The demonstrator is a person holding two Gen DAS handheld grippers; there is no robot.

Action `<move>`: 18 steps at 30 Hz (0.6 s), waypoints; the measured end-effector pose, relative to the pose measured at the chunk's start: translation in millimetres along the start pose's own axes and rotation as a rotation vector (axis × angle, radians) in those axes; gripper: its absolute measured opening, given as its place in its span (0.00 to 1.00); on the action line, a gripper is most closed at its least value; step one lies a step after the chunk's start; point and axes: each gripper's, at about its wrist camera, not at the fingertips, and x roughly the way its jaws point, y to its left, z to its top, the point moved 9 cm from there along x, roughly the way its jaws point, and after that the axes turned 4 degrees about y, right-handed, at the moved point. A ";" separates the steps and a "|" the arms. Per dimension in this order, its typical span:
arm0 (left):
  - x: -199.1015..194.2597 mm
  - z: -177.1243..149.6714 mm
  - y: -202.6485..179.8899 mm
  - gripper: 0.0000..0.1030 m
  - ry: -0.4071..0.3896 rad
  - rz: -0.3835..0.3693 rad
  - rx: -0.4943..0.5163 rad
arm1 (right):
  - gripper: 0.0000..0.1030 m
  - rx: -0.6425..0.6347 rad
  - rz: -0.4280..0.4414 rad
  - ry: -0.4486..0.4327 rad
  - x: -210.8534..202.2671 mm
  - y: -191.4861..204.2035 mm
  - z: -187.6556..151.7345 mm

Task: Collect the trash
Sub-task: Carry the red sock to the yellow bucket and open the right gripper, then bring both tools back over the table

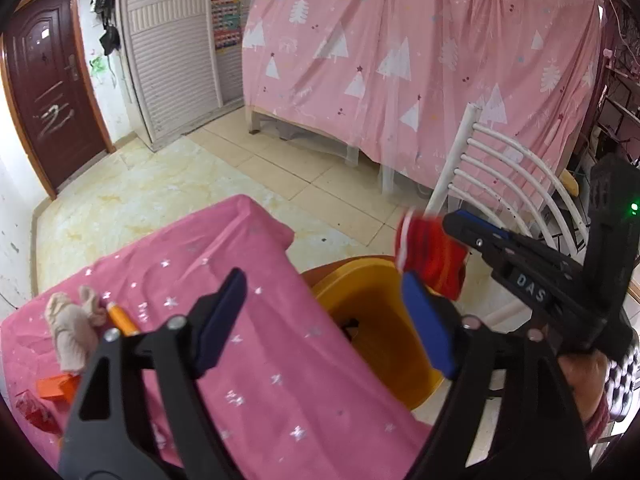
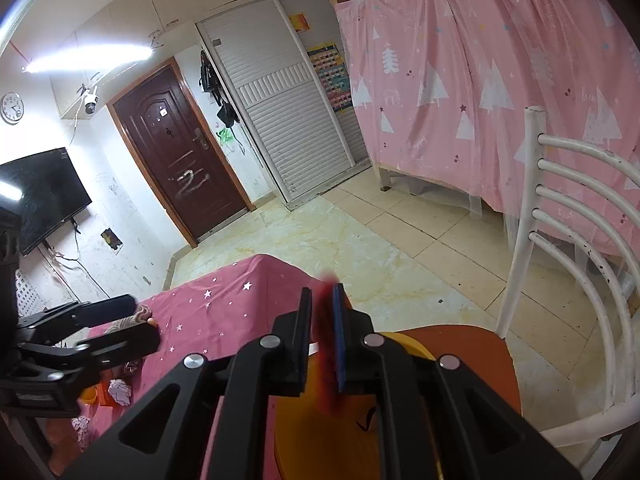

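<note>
Right tool up front, its two pads pressed onto a red wrapper, blurred, hanging between them. In the left wrist view that same red wrapper sits at about two o'clock, pinched at the tip of the right tool, directly above the yellow bin. The bin stands on an orange-brown chair seat, tight against the edge of the table, which wears a pink star-print cloth.

Left tool is spread wide, nothing between its blue pads; it hovers over the table's edge and the bin's rim. From the right wrist view the left tool shows at nine o'clock, over the far side of the table.

More trash on the cloth: at nine o'clock in the left view, a crumpled beige tissue touching an orange tube; lower, at eight o'clock, an orange scrap and a red crumpled wrapper. The right view picks out a white paper ball at eight o'clock.

White chair back rises at three o'clock, pink tree-print curtain behind it.
</note>
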 end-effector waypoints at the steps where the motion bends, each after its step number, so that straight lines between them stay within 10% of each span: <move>1: -3.4 -1.3 2.8 0.78 -0.002 0.004 -0.005 | 0.05 -0.003 -0.001 0.002 0.6 0.9 0.1; 8: -42.7 -14.1 30.6 0.83 -0.041 0.013 -0.033 | 0.18 -0.041 0.003 0.007 4.6 14.6 -0.9; 13: -69.1 -27.5 54.7 0.86 -0.067 0.038 -0.068 | 0.56 -0.089 0.030 -0.002 3.6 39.1 -3.2; 18: -89.5 -41.5 71.9 0.86 -0.087 0.061 -0.083 | 0.64 -0.145 0.074 0.001 4.8 71.5 -8.4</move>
